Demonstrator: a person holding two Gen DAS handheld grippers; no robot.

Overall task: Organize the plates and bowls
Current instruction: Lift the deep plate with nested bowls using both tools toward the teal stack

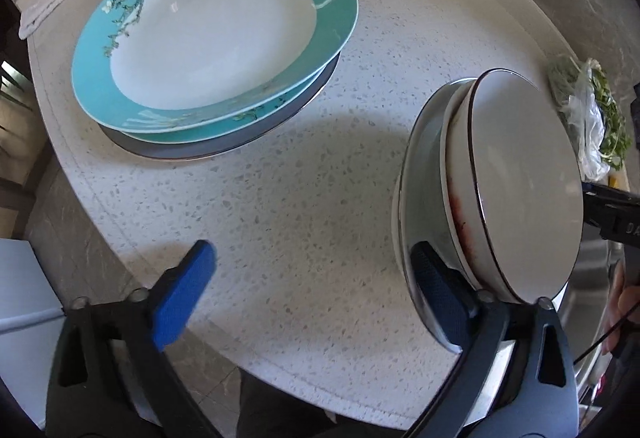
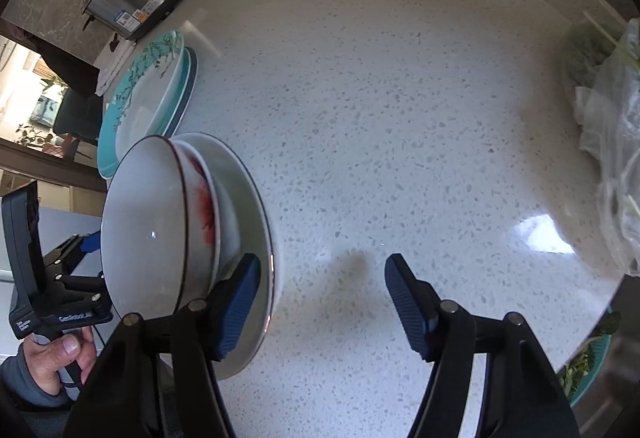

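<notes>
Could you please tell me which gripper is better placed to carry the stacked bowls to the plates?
Probably left: the left gripper is open with one finger at the bowls, and the plates lie on its side.

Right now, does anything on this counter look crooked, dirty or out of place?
Yes. The teal floral plates sit offset from each other, lower rims poking out at one side. The stack of white bowls has reddish smears on a middle bowl's side, though that could be painted decoration. Nothing looks spilled or broken.
</notes>
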